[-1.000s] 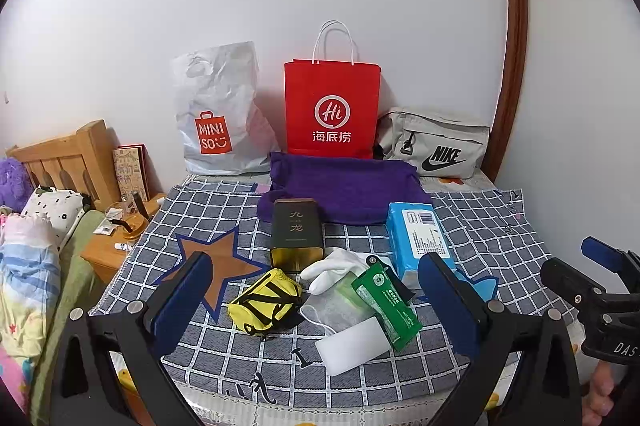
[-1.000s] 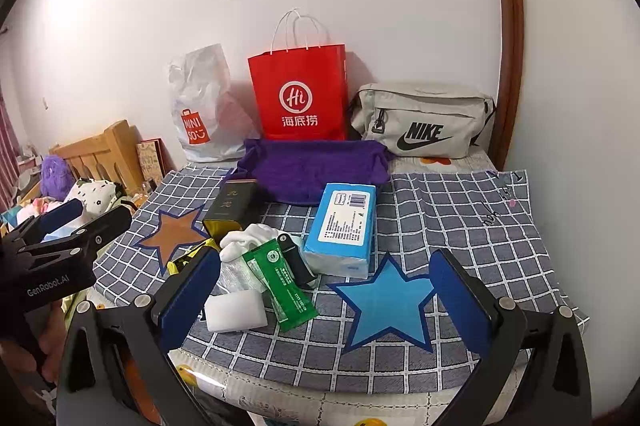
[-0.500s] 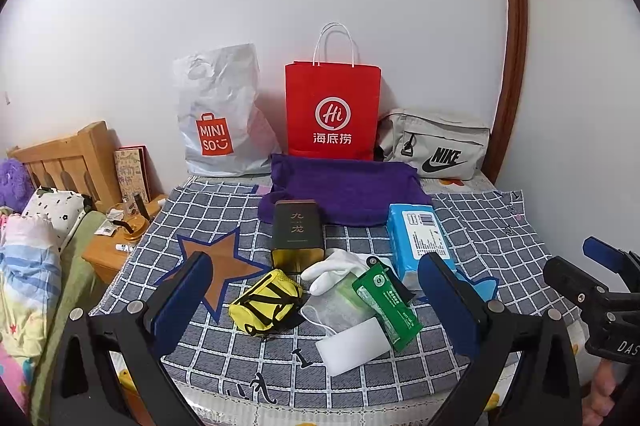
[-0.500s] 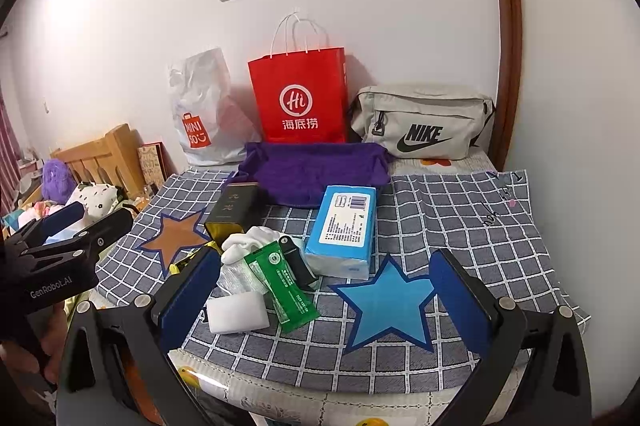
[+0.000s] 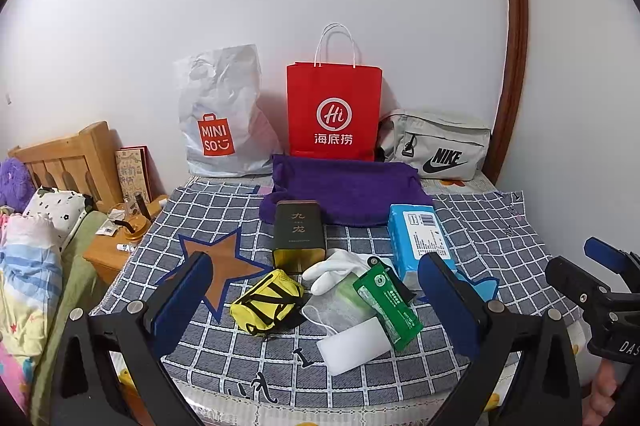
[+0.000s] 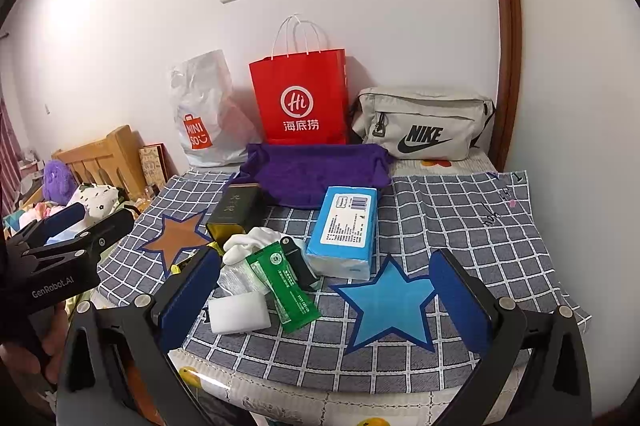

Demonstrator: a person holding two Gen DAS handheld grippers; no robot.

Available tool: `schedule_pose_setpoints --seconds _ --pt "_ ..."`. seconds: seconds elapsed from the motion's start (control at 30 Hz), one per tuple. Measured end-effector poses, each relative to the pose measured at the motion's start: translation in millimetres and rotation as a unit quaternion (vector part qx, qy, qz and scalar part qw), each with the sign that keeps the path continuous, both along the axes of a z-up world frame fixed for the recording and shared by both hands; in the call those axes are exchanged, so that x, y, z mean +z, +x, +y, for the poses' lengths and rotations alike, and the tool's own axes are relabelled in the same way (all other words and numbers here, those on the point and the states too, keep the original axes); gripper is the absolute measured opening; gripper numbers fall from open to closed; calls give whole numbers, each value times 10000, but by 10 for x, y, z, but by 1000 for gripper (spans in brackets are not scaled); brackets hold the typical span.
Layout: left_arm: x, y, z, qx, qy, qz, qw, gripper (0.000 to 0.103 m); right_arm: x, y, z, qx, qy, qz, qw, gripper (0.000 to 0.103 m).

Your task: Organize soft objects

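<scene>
On the checked cloth lie a yellow pouch [image 5: 267, 302], white gloves [image 5: 335, 266], a face mask [image 5: 334, 310], a white sponge [image 5: 354, 345], a green packet [image 5: 387, 306], a blue tissue pack [image 5: 420, 238] and a purple towel [image 5: 348, 191]. The same sponge [image 6: 239, 312], packet [image 6: 288, 286], gloves [image 6: 250, 244], tissue pack [image 6: 346, 226] and towel [image 6: 316, 173] show in the right wrist view. My left gripper [image 5: 316, 310] is open and empty, held short of the pile. My right gripper [image 6: 324, 302] is open and empty over the blue star [image 6: 390, 306].
A dark tin box [image 5: 298, 232] stands behind the pile. A Miniso bag [image 5: 220, 113], red paper bag [image 5: 334, 113] and Nike pouch [image 5: 436, 145] line the wall. A wooden headboard [image 5: 72, 161], nightstand [image 5: 120, 242] and bedding [image 5: 24, 266] are on the left.
Both views shifted very slightly. Objects lie as before and both grippers stay open.
</scene>
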State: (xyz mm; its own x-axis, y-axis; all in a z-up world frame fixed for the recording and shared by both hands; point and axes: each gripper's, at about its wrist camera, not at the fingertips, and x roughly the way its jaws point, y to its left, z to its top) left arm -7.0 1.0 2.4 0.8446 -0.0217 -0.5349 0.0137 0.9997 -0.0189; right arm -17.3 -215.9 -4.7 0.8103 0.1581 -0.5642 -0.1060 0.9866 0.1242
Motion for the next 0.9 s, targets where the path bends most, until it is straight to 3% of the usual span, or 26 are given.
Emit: schedule_pose_setpoints --seconds 0.9 --pt "-14 -13 -15 -25 -39 -22 10000 103 17 -21 -11 -22 18 -38 10000 103"
